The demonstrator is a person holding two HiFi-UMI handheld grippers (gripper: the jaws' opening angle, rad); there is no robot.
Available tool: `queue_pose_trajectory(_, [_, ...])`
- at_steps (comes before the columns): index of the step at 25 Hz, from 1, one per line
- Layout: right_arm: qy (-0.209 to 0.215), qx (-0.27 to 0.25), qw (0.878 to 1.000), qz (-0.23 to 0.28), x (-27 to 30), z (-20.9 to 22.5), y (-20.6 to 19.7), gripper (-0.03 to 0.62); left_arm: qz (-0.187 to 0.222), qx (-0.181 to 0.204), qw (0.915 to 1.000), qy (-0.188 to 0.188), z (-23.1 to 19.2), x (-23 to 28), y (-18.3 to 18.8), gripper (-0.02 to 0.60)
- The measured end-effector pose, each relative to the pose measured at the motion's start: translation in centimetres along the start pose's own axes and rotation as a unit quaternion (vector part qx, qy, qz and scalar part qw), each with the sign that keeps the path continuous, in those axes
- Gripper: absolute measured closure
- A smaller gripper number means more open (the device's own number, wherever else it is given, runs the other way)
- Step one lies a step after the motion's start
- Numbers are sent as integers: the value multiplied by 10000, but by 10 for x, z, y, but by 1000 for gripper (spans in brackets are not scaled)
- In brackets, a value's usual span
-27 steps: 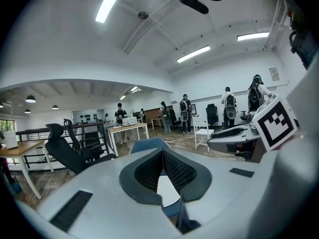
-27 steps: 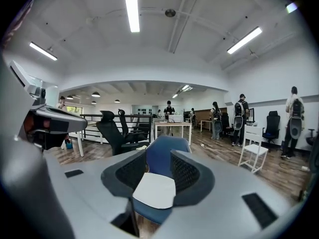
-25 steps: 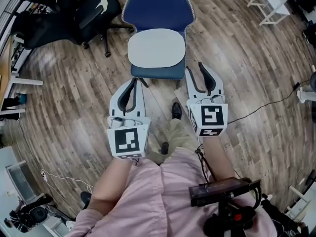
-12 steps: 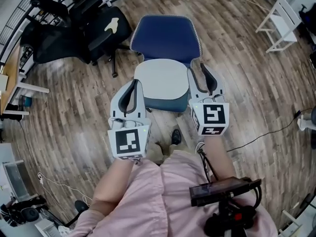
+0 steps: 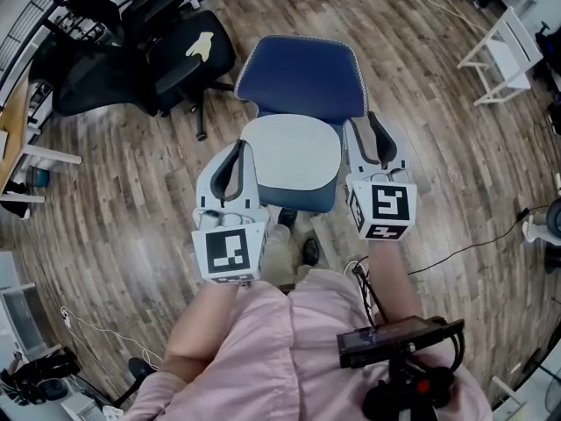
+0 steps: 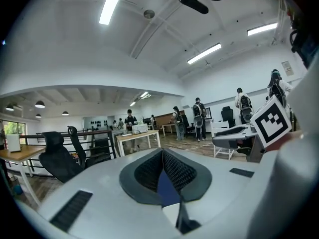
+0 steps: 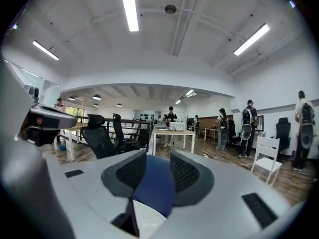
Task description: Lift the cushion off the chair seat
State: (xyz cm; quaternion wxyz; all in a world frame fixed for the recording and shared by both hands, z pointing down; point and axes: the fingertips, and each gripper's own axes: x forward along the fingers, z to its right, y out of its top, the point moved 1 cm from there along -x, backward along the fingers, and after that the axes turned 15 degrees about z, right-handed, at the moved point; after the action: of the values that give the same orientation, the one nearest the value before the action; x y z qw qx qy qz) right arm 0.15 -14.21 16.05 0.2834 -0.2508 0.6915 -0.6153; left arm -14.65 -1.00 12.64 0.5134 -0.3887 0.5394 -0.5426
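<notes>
A pale grey cushion [image 5: 290, 151] lies flat on the seat of a blue chair [image 5: 304, 74] in the head view. My left gripper [image 5: 238, 147] hovers at the cushion's left edge, jaws shut with their tips meeting and nothing between them. My right gripper [image 5: 366, 123] is by the cushion's right edge with a narrow gap between its pads, open and empty. Neither gripper touches the cushion. In the right gripper view, the blue chair [image 7: 154, 183] and a strip of the cushion [image 7: 145, 219] show between the pads. The left gripper view shows a sliver of blue chair [image 6: 167, 189] below the shut tips [image 6: 161, 152].
Black office chairs [image 5: 140, 46] stand to the chair's upper left. A white side chair [image 5: 507, 49] sits at the upper right, and a cable [image 5: 473, 244] runs across the wood floor on the right. Desks and several people show far off in both gripper views.
The chair and cushion have come closer. Both grippers now flank the cushion's sides instead of hanging short of the seat's front edge. Their jaws look unchanged.
</notes>
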Motion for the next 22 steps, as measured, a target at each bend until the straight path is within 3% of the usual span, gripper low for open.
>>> queue_pose_trajectory(12, [-361, 81, 9960, -810, 50, 16, -73, 448, -602, -266, 9972, -348, -31, 68, -75, 568])
queue_pose_trajectory(22, [-575, 433, 9828, -1701, 49, 20, -188, 447, -1228, -289, 9891, -754, -29, 113, -173, 568])
